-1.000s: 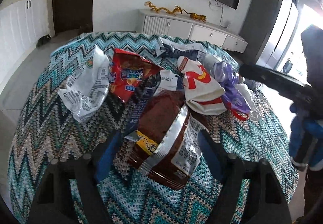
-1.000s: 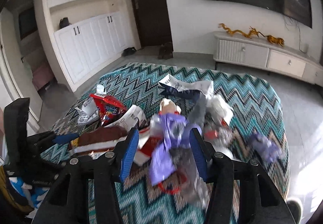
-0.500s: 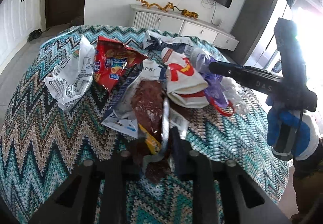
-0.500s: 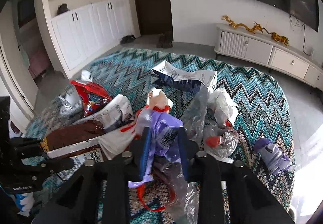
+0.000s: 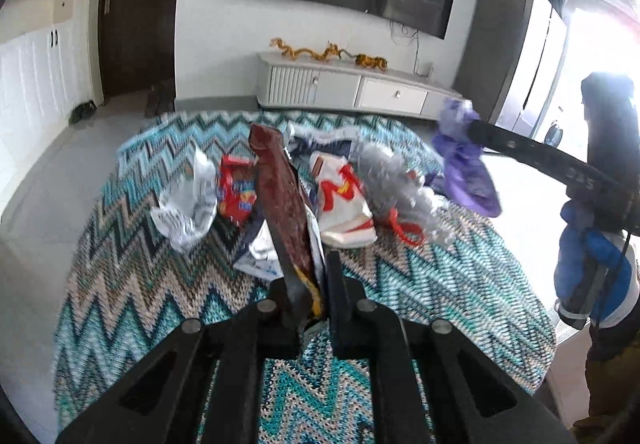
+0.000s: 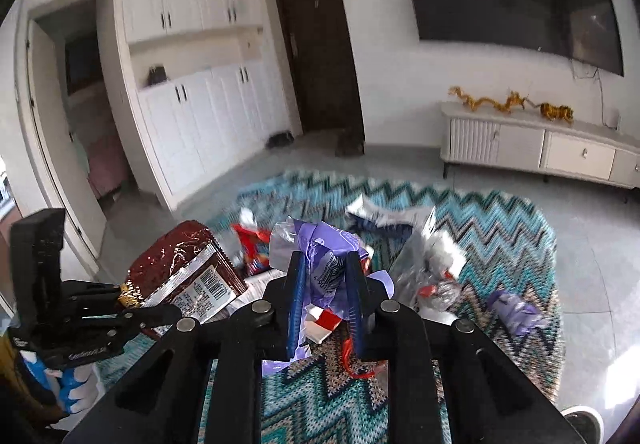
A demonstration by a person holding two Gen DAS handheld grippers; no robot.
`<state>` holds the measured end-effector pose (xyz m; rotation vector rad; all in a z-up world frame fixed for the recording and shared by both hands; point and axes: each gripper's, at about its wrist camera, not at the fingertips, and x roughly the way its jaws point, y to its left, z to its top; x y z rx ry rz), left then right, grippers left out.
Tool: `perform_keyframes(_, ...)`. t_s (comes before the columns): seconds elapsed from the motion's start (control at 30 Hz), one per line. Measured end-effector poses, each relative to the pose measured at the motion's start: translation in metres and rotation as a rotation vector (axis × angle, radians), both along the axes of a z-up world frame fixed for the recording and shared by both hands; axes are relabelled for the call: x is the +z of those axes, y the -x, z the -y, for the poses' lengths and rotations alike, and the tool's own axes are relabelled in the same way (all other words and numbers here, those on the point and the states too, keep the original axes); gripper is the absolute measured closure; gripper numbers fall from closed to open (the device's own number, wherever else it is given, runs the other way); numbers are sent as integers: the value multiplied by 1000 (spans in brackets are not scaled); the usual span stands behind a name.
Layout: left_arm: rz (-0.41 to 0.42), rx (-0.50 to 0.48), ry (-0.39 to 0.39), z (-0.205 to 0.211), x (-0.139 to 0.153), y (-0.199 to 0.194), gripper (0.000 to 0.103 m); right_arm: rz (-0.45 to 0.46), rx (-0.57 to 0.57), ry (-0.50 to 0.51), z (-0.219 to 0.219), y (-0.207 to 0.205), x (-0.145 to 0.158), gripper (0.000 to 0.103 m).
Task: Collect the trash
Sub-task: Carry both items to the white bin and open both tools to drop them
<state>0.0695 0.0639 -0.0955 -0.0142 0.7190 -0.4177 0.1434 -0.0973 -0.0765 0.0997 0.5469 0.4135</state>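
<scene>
My left gripper (image 5: 312, 272) is shut on the lower end of a brown snack wrapper (image 5: 280, 196), which stands up off the zigzag-cloth table (image 5: 120, 284). The right wrist view shows the same brown wrapper (image 6: 180, 264) raised at the left. My right gripper (image 6: 325, 272) has its jaws closing on a crumpled purple wrapper (image 6: 320, 244), and the pads press on it. In the left wrist view the purple wrapper (image 5: 464, 168) hangs in the air from the right gripper (image 5: 472, 128).
On the cloth lie a white crumpled wrapper (image 5: 188, 204), a red snack bag (image 5: 236, 192), a white-and-red paper bag (image 5: 344, 200), a clear plastic bag (image 5: 396, 184) and a second purple wrapper (image 6: 516, 310). A white TV cabinet (image 5: 360, 92) stands beyond the table.
Both grippers went from open around their wrappers to shut on them. Both then rose, lifting the brown wrapper and the purple wrapper off the table.
</scene>
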Motion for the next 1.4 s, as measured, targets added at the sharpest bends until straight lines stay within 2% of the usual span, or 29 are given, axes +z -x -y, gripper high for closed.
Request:
perform_keyframes(0.1,30,-22,-12,11,15,3,94,44,-41,-42,25,20,14,83)
perform_keyframes(0.2,56,-81,-30,42,30,5,94,83,-110,-59,60,42,23,83)
perform_keyframes(0.4,55,-265,-53,128,46,1,94,83,-307,-52,143,81,9,83)
perform_keyframes(0.5,19,-378,-69,186,41,-3,94,28,-432,-31,191,97,-16,83)
perform_keyframes(0.73,-87,-599,-123,331,4,-8,94,-184,-665,-72,287,125,-114,83)
perform_keyframes(0.9,-155,-670,-161,412,-29,-11,94,-296,-783,-136,333,136,-173,83)
perform_keyframes(1.07,-215,-698,-186,467,-59,-14,93,-357,-823,-163,353,133,-205,79)
perform_keyframes(1.17,-253,-712,-193,486,-75,-17,93,-387,-838,-167,361,133,-220,76)
perform_keyframes(1.27,-296,-713,-188,500,-88,-21,88,-409,-855,-172,368,136,-227,75)
perform_keyframes(1.33,-330,-716,-178,507,-95,-22,78,-420,-871,-177,371,139,-230,68)
perform_keyframes(1.4,-347,-712,-172,511,-100,-24,57,-423,-881,-183,373,142,-231,64)
